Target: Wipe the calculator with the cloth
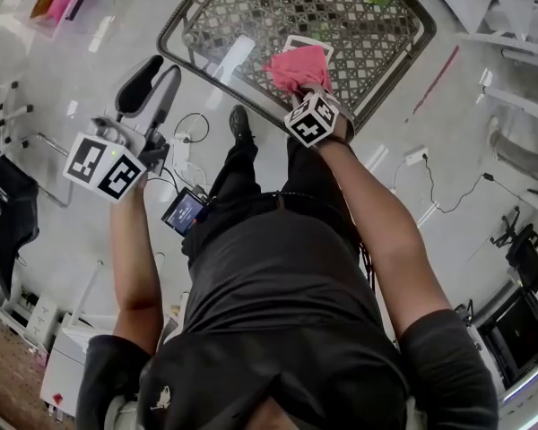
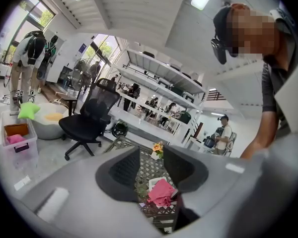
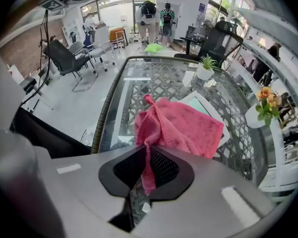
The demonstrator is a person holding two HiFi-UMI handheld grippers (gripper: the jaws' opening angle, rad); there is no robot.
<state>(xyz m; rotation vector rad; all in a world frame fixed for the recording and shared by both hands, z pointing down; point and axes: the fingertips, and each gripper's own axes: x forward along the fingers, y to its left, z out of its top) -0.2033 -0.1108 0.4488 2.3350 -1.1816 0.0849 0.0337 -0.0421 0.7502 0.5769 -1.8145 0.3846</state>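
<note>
Pink cloth [image 3: 184, 125], one, clamped in right gripper [image 3: 145, 156] over one calculator [image 3: 204, 105]; left gripper [image 2: 151, 170] wide, empty.

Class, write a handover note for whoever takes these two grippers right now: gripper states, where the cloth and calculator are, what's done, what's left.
Left gripper: open, empty, held off beside the table.
Right gripper: shut on the pink cloth.
The cloth drapes over the calculator on the table.
Done: cloth gripped and on the calculator.
Left: the wiping; progress so far cannot be told.
</note>
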